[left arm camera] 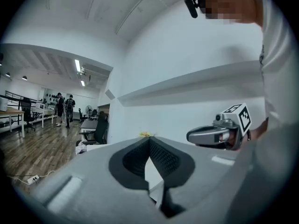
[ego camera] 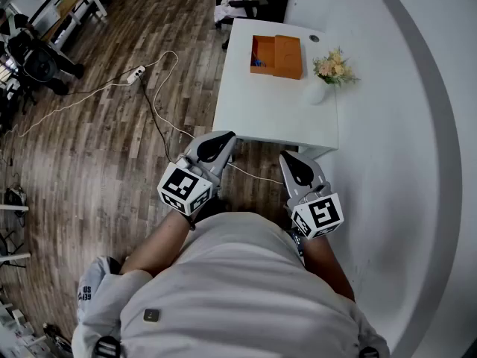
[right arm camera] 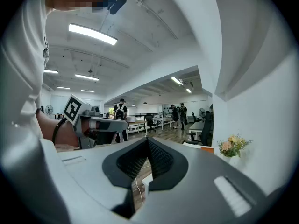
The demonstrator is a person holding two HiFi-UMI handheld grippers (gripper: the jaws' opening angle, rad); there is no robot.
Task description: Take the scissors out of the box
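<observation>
White table (ego camera: 261, 114) bears orange box (ego camera: 288, 57); left claw (ego camera: 226, 137), right claw (ego camera: 286, 158) closed, empty.

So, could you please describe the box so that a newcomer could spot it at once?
Find the small white table beside the curved white wall. At its far end sits the box, beside a vase of flowers. It is the only orange thing there, flat and open on one side.
</observation>
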